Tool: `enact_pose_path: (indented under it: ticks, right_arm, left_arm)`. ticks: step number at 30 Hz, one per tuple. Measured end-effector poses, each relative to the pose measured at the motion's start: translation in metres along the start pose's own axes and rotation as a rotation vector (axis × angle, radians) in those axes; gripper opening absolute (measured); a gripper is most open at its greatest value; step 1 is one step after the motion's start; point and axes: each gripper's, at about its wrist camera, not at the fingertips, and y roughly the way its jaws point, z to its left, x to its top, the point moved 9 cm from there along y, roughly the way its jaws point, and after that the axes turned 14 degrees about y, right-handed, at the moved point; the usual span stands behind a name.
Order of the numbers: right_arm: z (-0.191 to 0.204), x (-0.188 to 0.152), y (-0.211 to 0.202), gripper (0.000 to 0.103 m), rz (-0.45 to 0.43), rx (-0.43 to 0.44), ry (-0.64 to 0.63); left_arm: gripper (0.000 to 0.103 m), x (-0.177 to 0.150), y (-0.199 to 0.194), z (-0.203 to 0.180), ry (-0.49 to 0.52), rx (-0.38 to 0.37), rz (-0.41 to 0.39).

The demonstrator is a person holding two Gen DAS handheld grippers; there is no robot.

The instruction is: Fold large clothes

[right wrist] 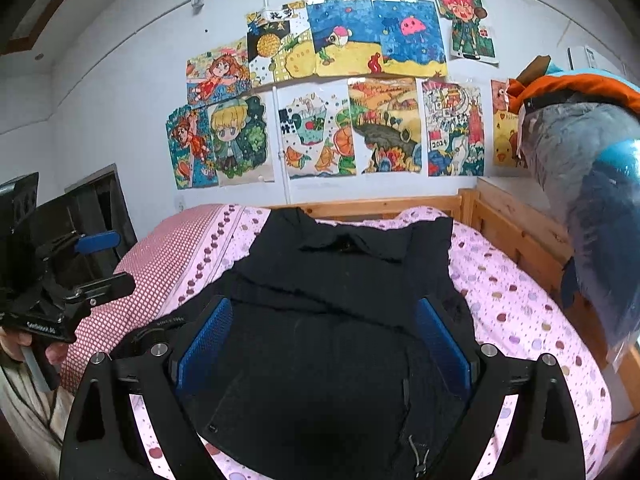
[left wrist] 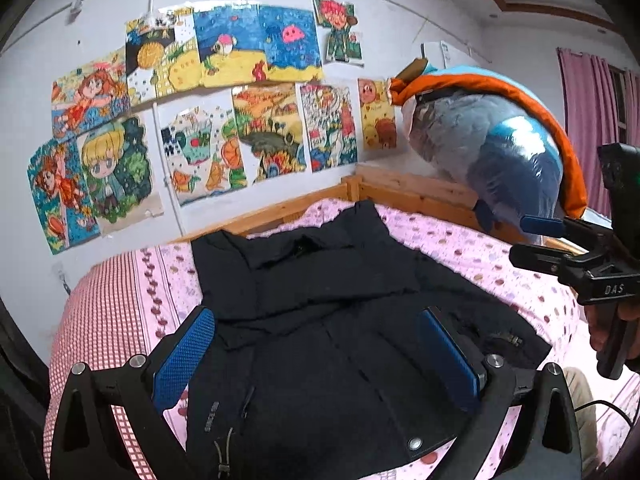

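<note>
Black jacket (left wrist: 320,320) lies flat on the pink dotted bedsheet (left wrist: 500,256), collar toward 12 o'clock near the wooden bed frame (left wrist: 400,192), hem at 6 o'clock.

Left gripper (left wrist: 316,356): blue pads (left wrist: 184,356) spread wide, nothing pinched; jacket lies below, between the two fingers.

Right gripper (right wrist: 322,344): also wide, blue pads (right wrist: 442,344) apart, over the jacket's lower body; no fabric held.

Each gripper appears in the other's view at 3 and 9 o'clock, jaws apart.

Drawings (right wrist: 320,92) cover the wall at 12 o'clock. Bagged bedding (left wrist: 500,148) sits on the frame at 2 o'clock.
</note>
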Motion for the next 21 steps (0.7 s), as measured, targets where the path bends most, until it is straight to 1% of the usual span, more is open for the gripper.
enact_pose_path:
  ticks: [5,14,21]
  right_arm:
    - [-0.002,-0.024,0.01,0.091,0.029,-0.02,-0.024]
    - [-0.011,-0.055,0.023,0.091,0.077,-0.048,-0.033]
    - [-0.024,-0.085,0.033,0.091,0.156,-0.08,-0.036]
  left_arm:
    - [0.103,-0.02,0.013,0.0,0.007,-0.012,0.055]
    - [0.103,-0.05,0.027,-0.01,0.084,-0.015,0.122]
    - [0.103,-0.067,0.034,-0.017,0.111,-0.047,0.147]
